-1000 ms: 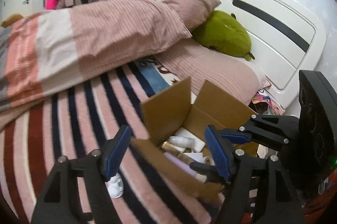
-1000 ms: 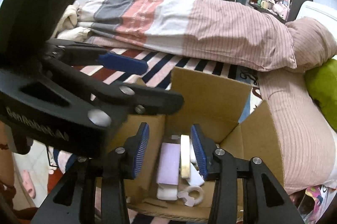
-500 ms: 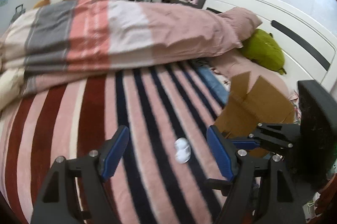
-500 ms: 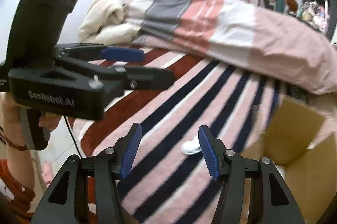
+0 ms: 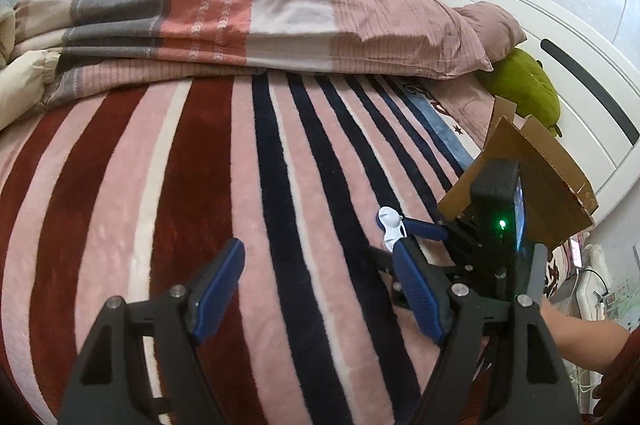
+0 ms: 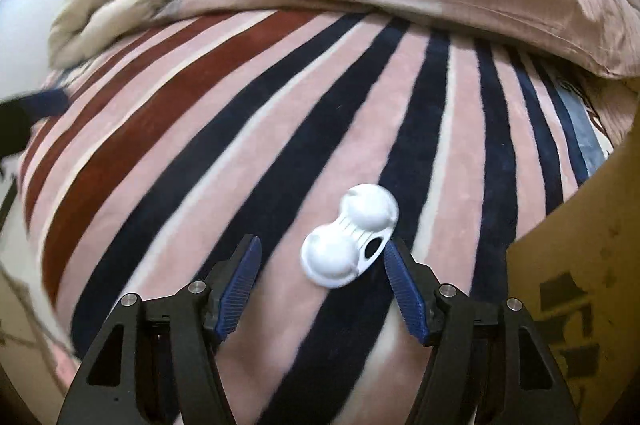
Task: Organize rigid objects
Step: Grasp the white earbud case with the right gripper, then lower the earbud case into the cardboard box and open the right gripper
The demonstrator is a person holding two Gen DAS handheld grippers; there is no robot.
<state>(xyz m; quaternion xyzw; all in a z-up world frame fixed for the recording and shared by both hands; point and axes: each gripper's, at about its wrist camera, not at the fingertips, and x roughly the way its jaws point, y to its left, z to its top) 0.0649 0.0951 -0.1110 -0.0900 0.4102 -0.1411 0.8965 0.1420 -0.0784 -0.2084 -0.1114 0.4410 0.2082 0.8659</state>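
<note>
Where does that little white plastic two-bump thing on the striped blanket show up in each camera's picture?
Left wrist view: the white plastic piece sits right of centre, partly hidden behind the right gripper.
Right wrist view: low centre, just ahead of the opening, empty right gripper.
Shared landmark: the cardboard box, to its right in both.

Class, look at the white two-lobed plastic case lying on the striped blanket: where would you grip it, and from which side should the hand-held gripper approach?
Grip the narrow waist of the white case, between its two round lobes, coming from above. It lies flat on the striped blanket, and the lobes are domed and likely slippery. The right hand-held gripper, jaws opening, would need to turn so its fingers span the waist.
</note>
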